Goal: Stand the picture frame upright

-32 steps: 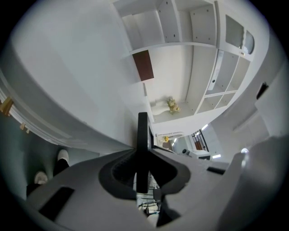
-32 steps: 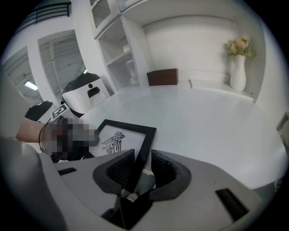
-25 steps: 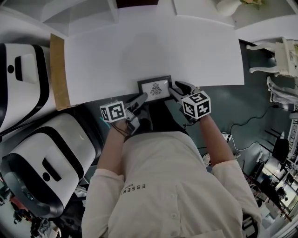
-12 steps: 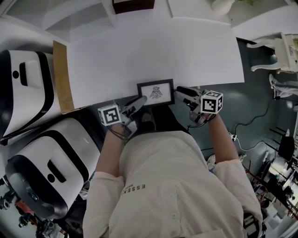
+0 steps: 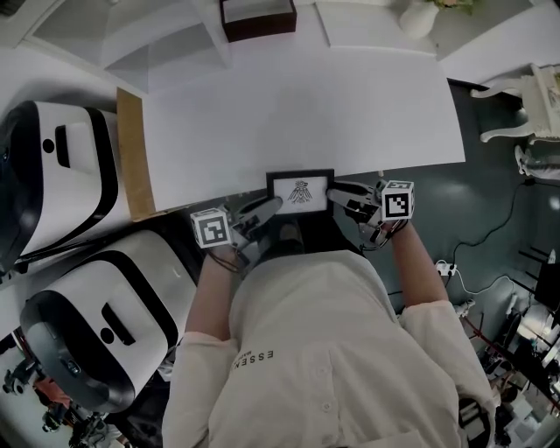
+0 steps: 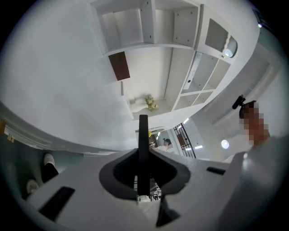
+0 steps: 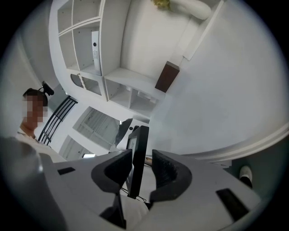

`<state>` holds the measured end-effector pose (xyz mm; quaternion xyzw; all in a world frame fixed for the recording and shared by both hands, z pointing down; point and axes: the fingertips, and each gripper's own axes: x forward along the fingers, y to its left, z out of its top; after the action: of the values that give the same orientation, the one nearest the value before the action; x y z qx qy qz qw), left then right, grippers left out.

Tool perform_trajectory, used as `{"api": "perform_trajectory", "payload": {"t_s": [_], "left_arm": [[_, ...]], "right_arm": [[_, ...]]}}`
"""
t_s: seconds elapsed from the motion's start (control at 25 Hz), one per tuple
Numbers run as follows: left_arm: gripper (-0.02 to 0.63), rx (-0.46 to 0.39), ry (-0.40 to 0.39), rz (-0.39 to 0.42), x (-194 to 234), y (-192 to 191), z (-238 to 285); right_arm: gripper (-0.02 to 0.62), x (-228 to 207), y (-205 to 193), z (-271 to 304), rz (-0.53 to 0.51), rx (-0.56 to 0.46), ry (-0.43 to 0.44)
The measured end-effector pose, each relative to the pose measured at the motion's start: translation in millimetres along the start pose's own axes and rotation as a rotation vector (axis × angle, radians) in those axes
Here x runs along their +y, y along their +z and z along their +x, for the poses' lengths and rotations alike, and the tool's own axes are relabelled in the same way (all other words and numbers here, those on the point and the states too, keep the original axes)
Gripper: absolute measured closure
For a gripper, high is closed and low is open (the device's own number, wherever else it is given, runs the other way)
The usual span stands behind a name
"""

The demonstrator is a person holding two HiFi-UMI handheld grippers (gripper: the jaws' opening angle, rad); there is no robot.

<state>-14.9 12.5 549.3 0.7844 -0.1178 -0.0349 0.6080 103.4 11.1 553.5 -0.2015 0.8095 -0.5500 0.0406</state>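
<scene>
A small black picture frame (image 5: 300, 191) with a white print hangs at the near edge of the white table (image 5: 306, 105), between both grippers. My left gripper (image 5: 271, 206) is shut on the frame's left side. In the left gripper view the thin black edge (image 6: 143, 144) stands upright, pinched between the pads. My right gripper (image 5: 338, 192) straddles the right side. There the frame (image 7: 139, 153) sits between the jaws with a gap beside the right pad (image 7: 166, 169). Those jaws have just been closing around it.
Two big white and black machines (image 5: 52, 175) (image 5: 105, 324) stand left of the table, with a cardboard strip (image 5: 133, 153) along its left edge. A brown box (image 5: 257, 16) and a white vase (image 5: 418, 17) sit at the far side. A white chair (image 5: 534, 96) is on the right.
Both grippers have risen with the frame between them. The right gripper has rolled, so its marker cube now shows a different face. The frame's print faces up more squarely.
</scene>
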Motion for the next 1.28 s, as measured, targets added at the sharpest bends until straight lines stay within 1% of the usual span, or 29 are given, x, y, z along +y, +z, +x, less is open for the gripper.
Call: {"api": "perform_trajectory", "payload": {"t_s": [0.04,0.08,0.16,0.28,0.36,0.52,0.68,0.76,0.96,1.12,1.28], "left_arm": [[0.537,0.003,0.003,-0.001,0.0,0.0,0.2],[0.537,0.005,0.006,-0.003,0.2,0.2,0.1],[0.537,0.001,0.009,-0.013,-0.5,2.0,-0.8],[0.537,-0.012,-0.009,-0.021,-9.1,9.7,-1.0],[0.537,-0.015,-0.004,0.011,-9.8,18.3,-1.7],[0.536,-0.007,0.051,0.092,-5.6,39.2,0.1],[0.535,-0.063,0.058,0.139,-12.6,71.0,8.8],[0.535,-0.092,0.075,0.149,-14.9,86.9,14.0],[0.534,-0.125,0.121,0.192,-11.5,121.8,23.9],[0.532,-0.161,0.176,0.288,-15.2,150.2,24.6],[0.532,-0.157,0.226,0.360,-14.2,176.9,20.2]], "right_arm": [[0.472,0.9,0.8,1.2,-0.002,0.003,0.006],[0.497,1.7,2.0,2.1,-0.006,0.006,0.011],[0.499,4.1,5.4,4.5,-0.020,0.017,0.023],[0.500,8.7,14.7,10.1,-0.042,0.041,0.037],[0.502,10.9,24.7,14.1,-0.058,0.059,0.044],[0.503,11.5,50.8,21.7,-0.119,0.098,0.042],[0.503,14.7,86.0,30.0,-0.202,0.129,0.059],[0.503,14.2,103.9,33.6,-0.229,0.145,0.067],[0.502,11.8,141.9,45.4,-0.296,0.178,0.061],[0.502,13.0,166.2,56.0,-0.335,0.172,0.063],[0.502,13.7,186.9,73.7,-0.383,0.165,0.030]]}}
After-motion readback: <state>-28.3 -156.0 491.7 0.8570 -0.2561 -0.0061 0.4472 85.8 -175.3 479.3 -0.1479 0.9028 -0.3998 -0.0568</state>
